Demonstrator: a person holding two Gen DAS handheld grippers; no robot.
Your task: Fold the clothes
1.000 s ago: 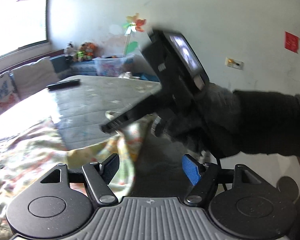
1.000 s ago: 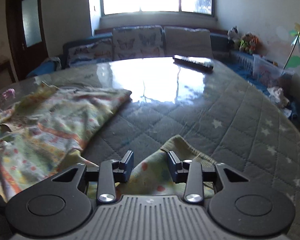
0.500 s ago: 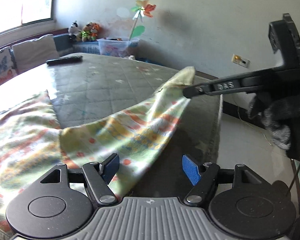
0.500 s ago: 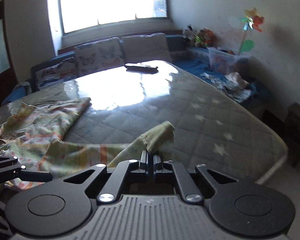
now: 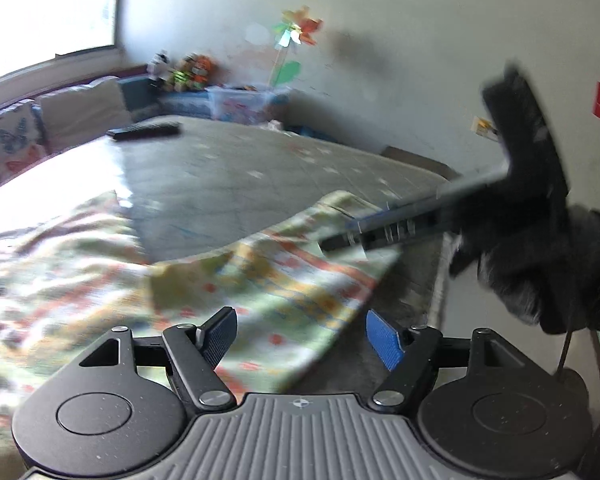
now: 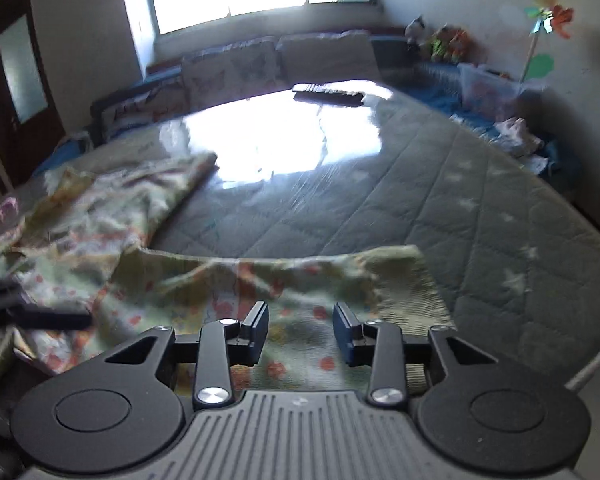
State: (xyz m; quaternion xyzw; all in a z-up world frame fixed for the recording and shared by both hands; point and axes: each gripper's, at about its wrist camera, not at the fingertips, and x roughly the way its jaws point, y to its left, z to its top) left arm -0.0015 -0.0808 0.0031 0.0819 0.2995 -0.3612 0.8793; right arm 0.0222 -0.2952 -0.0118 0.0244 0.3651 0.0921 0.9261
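Cloth [image 6: 260, 292] with flower print lies on bed [image 6: 480, 208], spread from left edge toward near right corner, one hem flat across near edge. Left claw [image 5: 300, 334] open, blue pads apart, above cloth, gripping nothing. Right claw [image 6: 300, 334] open too, fingers apart over cloth near hem, not pinching it. Gloved hand [image 5: 540, 264] holds right tool. Remote [image 6: 328, 94] at far edge of bed.
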